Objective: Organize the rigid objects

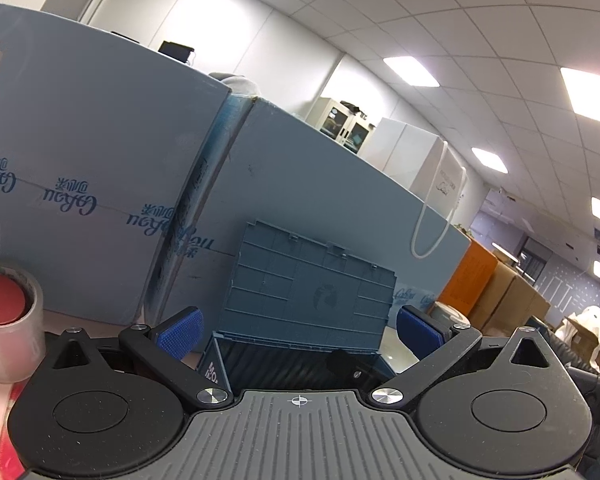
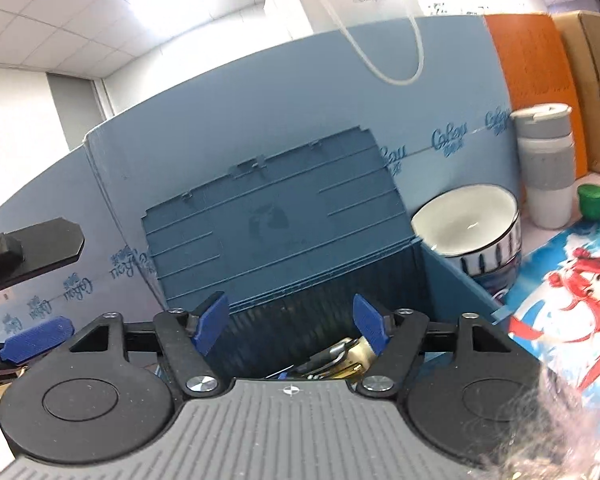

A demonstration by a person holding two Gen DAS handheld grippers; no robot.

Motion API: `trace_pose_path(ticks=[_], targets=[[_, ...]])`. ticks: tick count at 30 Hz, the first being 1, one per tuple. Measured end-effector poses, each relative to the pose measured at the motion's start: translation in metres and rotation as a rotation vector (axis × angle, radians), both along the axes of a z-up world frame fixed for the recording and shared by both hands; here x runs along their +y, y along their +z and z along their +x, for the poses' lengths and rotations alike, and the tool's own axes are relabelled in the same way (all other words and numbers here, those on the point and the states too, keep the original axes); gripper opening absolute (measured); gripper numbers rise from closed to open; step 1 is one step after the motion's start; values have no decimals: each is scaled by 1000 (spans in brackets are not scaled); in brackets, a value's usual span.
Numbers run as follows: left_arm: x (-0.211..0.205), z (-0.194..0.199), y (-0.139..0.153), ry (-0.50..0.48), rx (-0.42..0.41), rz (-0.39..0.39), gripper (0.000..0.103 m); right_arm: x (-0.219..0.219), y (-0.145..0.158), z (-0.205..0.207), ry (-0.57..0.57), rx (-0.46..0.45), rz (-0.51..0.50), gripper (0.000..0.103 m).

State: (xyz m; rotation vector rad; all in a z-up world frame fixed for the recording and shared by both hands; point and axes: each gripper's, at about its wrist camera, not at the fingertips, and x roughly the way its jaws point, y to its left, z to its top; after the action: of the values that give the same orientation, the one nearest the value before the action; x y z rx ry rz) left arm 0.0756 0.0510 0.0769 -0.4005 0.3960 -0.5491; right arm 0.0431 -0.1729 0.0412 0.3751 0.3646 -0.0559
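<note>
Storage box: a blue-grey plastic bin [image 2: 324, 312] stands open on the table, its ribbed lid [image 2: 276, 220] tipped back against the blue cartons behind it.
Already inside: a brass-and-black metal item [image 2: 348, 354] and some dark pieces lie at the bottom of the bin; I cannot tell exactly what they are.
Right gripper [image 2: 292, 326]: it hangs over the bin's mouth with its blue pads spread apart and nothing between them, the metal item lying just below. To my eye that item is now in the box.
Left gripper [image 1: 298, 330]: held just in front of the same bin, jaws wide and empty.
Still outside, right side: a white bowl with a striped blue wall [image 2: 470, 226] sits just beside the bin, a grey-and-white tumbler [image 2: 546, 168] and a green-capped little jar [image 2: 592, 200] farther along.
Still outside, left side: a roll of clear tape [image 1: 10, 322] with a red core.
Progress: partway, I judge; several rigid things remain on the table.
</note>
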Motion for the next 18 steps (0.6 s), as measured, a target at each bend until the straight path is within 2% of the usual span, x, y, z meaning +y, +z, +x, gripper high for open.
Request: trace_pose_path(ticks=[6, 12, 16, 18], targets=[[-1, -12, 11, -12, -40, -3, 103, -7, 11, -14, -29, -39, -14, 94], [2, -58, 37, -11, -220, -8, 103, -20, 22, -49, -81, -155, -51, 103], [-3, -88, 46, 33, -344, 17, 103, -31, 20, -78, -130, -250, -79, 103], [-8, -100, 46, 86, -398, 45, 103, -34, 16, -88, -156, -282, -100, 103]])
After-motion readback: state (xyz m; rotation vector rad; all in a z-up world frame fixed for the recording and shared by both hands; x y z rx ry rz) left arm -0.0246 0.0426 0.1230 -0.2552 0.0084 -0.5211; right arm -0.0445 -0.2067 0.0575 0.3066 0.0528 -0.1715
